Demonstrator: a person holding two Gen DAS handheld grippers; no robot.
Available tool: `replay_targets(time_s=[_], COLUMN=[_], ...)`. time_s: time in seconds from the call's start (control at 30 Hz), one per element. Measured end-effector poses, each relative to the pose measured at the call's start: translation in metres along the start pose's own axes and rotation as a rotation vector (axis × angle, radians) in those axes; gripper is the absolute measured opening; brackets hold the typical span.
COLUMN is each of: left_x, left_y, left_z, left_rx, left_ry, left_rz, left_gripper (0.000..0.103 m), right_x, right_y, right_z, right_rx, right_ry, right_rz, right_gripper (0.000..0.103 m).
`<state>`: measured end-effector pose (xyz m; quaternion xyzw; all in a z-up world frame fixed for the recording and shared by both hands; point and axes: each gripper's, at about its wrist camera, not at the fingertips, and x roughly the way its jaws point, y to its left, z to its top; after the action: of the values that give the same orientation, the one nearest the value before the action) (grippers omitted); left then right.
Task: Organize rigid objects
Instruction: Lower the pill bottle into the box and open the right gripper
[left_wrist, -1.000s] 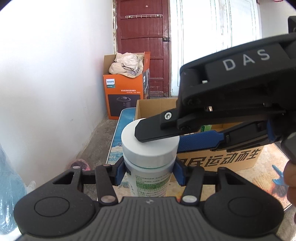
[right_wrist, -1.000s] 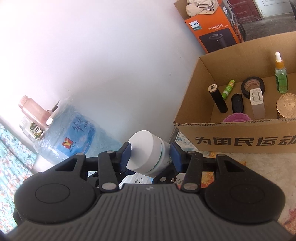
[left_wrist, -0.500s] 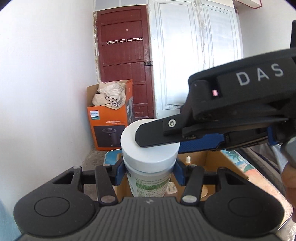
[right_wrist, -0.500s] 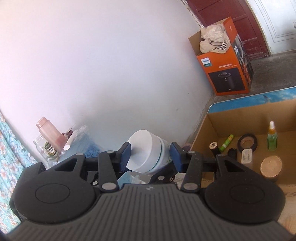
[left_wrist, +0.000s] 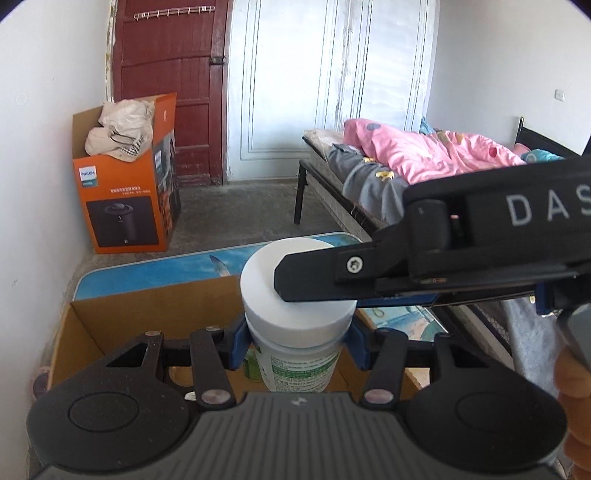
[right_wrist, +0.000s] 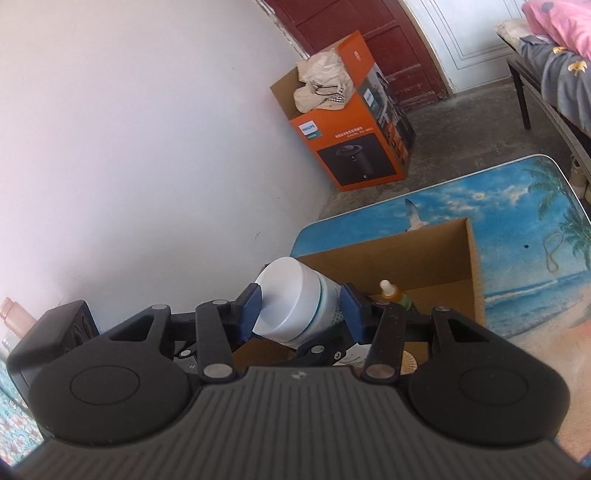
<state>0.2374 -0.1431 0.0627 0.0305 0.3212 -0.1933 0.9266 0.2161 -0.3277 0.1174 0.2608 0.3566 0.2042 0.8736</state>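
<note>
A white-lidded bottle (left_wrist: 303, 369) with a green label hangs over the open cardboard box (left_wrist: 147, 310). My left gripper (left_wrist: 297, 343) is shut on its body just under the lid. My right gripper (left_wrist: 314, 291) comes in from the right, one black finger lying across the lid top. In the right wrist view the blue pads of my right gripper (right_wrist: 301, 310) press both sides of the bottle's lid (right_wrist: 288, 295). Parts of the left gripper (right_wrist: 325, 350) show beneath it. Inside the box (right_wrist: 406, 254) stands a dropper bottle (right_wrist: 391, 295).
The box sits on a table with a beach print (right_wrist: 517, 258). An orange carton (left_wrist: 125, 199) stands on the floor by the white wall. A bed with a pink quilt (left_wrist: 424, 155) is at the right. A person's hand (left_wrist: 572, 387) holds the right gripper.
Both grippers have carried the bottle together from beside the box's front to above its open top. The grips on body and lid look the same.
</note>
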Motion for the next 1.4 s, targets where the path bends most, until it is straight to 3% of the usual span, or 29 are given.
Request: replay_targets(time_s=[0.23,0.4,0.67,1.13,1.33,1.4], left_x=[0.054,0.058,0.057,0.078,0.079,0.077], left_y=[0.004,-0.008,-0.024,-0.03,-0.032,-0.032], left_z=[-0.007,-0.012,-0.008,-0.012,-0.01,-0.011], left_rx=[-0.024,-0.014,-0.003,0.021,0.027,0.032], left_ry=[0.113,0.132,0.136,0.234,0.246,0.239], left_rz=[-0.015,-0.014,-0.02,-0.046,-0.047,-0.042], left_gripper=[0.054,0.054,0.054,0.054,0.056,0.061], right_x=[0.041,0.063,0.067,0.08,0.079,0.078], right_y=[-0.058,-0.073,-0.075,-0.079,-0.082,-0.082], right_z=[-0.01,-0.012,-0.005,-0.008,-0.009,-0.008], right_rx=[0.066,0.066,0.017,-0.055,-0.056,-0.052], right_ry=[0.058,0.081,0.075,0.115,0.103,0.101], right_rz=[-0.024,-0.043,-0.071,-0.133,-0.131,-0.13], right_gripper=[0.047,0.049,0.051,0.051,0.051,0.052])
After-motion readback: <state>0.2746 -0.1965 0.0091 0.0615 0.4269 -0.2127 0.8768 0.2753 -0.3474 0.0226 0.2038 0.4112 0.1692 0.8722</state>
